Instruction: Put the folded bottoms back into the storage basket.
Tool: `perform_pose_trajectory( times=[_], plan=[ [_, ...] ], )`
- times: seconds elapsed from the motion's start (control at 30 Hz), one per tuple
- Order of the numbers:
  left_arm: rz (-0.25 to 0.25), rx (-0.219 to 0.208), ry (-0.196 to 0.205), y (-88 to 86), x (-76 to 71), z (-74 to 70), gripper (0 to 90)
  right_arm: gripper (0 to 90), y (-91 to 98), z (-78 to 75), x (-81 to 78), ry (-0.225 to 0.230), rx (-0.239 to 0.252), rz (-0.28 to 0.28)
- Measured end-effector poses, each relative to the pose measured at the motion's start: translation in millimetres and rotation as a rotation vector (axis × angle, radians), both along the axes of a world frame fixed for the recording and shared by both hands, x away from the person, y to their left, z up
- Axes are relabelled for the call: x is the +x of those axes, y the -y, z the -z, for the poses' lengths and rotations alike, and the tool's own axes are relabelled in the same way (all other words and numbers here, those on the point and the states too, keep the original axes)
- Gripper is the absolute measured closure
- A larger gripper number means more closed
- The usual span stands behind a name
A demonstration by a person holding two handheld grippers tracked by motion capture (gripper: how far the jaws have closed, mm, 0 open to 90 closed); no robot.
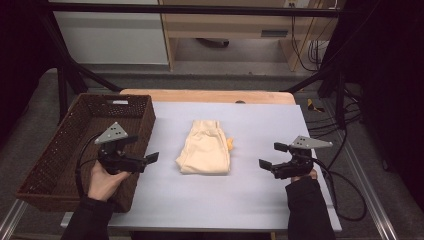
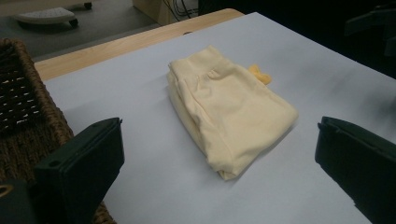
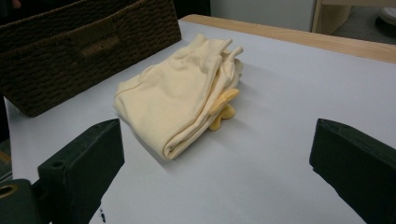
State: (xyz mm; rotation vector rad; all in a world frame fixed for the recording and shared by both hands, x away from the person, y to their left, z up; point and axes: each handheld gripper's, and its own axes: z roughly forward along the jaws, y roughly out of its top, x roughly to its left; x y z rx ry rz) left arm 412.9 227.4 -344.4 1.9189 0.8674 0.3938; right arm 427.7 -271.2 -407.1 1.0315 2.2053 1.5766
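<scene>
Folded pale-yellow garment (image 1: 205,148) lies mid-sheet on the white-covered table (image 1: 260,200), right of a brown wicker basket (image 1: 60,150). Left gripper (image 1: 145,161) and right gripper (image 1: 270,156) flank it, well apart from the cloth, each with jaws spread wide and holding nothing.

Dark sleeves; black grippers, seemingly matte jaws, grey three-cornered plates, trailing cables.

Lighting dim and soft from overhead, surroundings near black at frame edges; white table cover (image 1: 260,195) evenly lit w/o glare, folded garment (image 2: 229,112) casts faint shadow, near jaws in both gripper views slightly blurred.
</scene>
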Motion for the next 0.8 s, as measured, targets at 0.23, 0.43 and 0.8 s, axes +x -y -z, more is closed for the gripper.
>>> perform_pose_trajectory(
  times=[0.23, 0.43, 0.8],
  plan=[
    [0.016, 0.012, 0.009, 11.5, -3.7, -3.4, 1.3, 3.2, 0.2, -0.3, -0.1, 0.0, 0.001, 0.001],
    [0.029, 0.018, 0.007, 22.6, -6.0, -3.6, 1.3, 3.2, 0.0, -0.2, -0.3, -0.003, 0.0, 0.0],
    [0.054, 0.058, -0.012, 46.7, -6.9, 4.9, 1.3, 3.2, 0.1, -0.1, -0.4, -0.003, -0.001, 0.0]
  ],
)
